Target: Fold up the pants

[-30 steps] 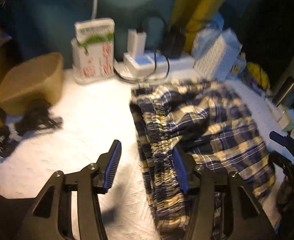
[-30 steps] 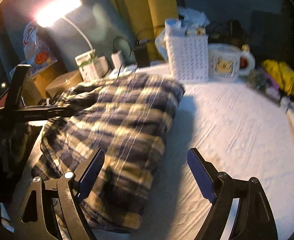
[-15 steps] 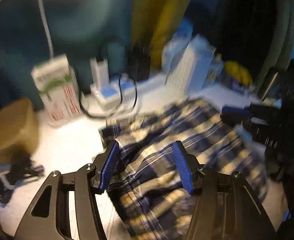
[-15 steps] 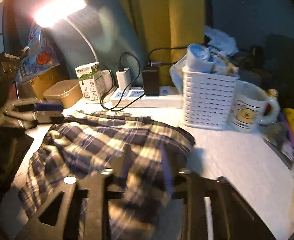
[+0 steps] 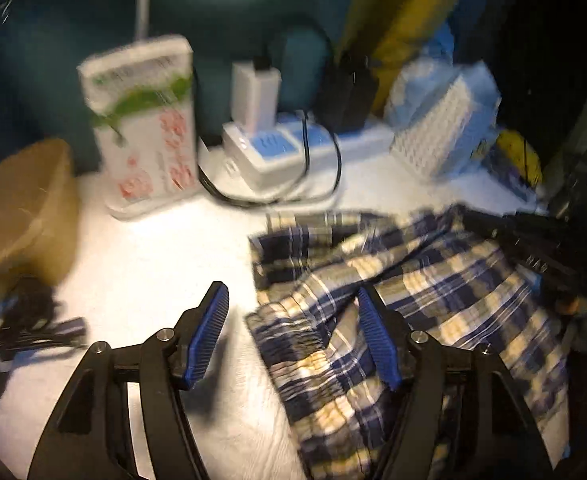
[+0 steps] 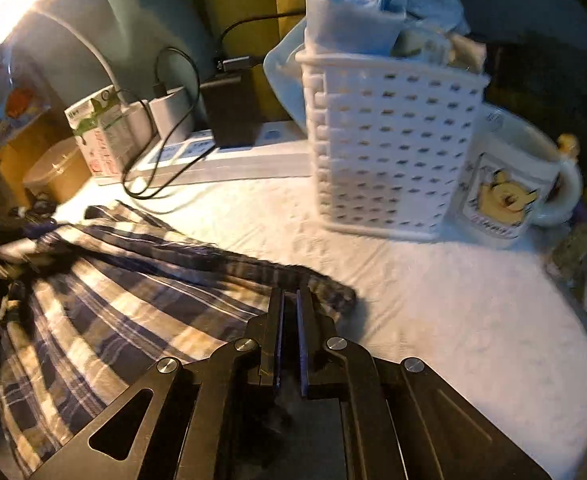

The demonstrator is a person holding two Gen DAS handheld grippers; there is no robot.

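- Pants (image 6: 105, 300) edge pinched in right hand-held gripper (image 6: 289, 300): fold in progress.
- Left hand-held gripper (image 5: 293, 320) spread, empty, over the waistband.
- Next, likely: carry pinched edge across, release.

Plaid pants (image 5: 445, 292), navy/cream/yellow check, lying crumpled on the white surface. Left wrist view: they fill centre to lower right of frame, gathered folds at their left edge. Right wrist view: pants (image 6: 105, 308) fill lower left, with one dark bunched edge running diagonally toward frame centre. Not flat, not neatly folded.
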